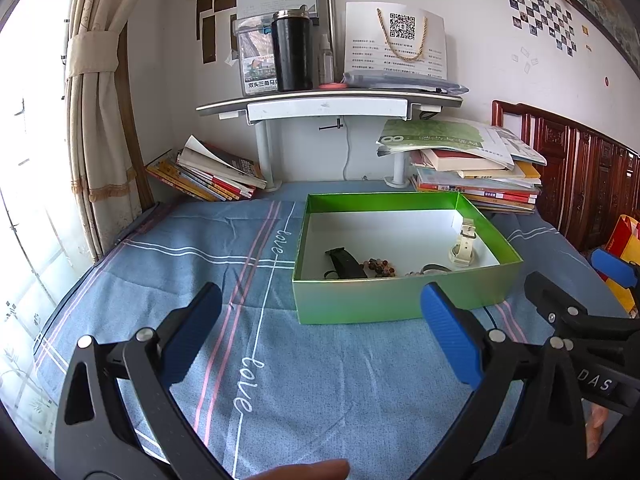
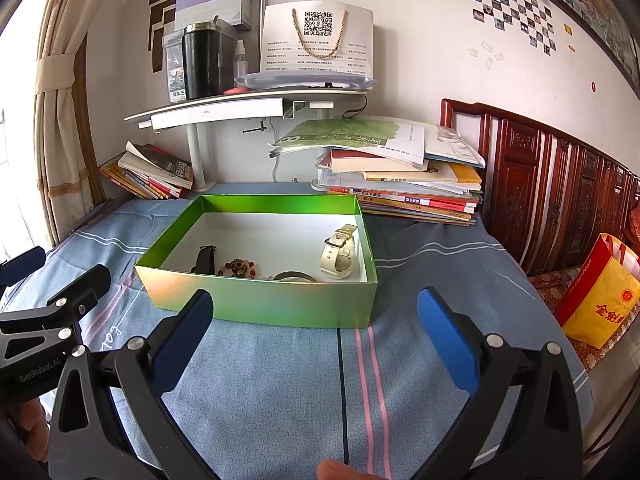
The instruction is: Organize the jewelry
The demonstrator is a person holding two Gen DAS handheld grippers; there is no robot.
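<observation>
A green box (image 2: 256,300) with a white floor sits open on a blue-grey cloth (image 2: 280,392) with pink and white stripes. Inside it, along the near wall, lie a black watch strap (image 2: 204,260), a beaded bracelet (image 2: 239,267) of brown and reddish beads, and a dark bangle (image 2: 296,276) partly hidden by the wall; a cream wristwatch (image 2: 339,256) rests near the right wall.

The right claw (image 2: 314,338) hovers above the cloth just in front of the box, its blue-padded fingers spread wide with nothing between them, pointing at the box's near wall. The left claw (image 1: 322,332) is also wide open and empty, held to the left of the box's near corner and level with the other claw, so the jewelry lies ahead and to its right. Each claw shows at the edge of the other's view. A fingertip (image 2: 340,470) shows at the bottom edge of each view.

Behind the box, stacks of books (image 2: 404,188) sit under a small raised shelf (image 2: 224,108) holding a black tumbler (image 2: 201,62).
</observation>
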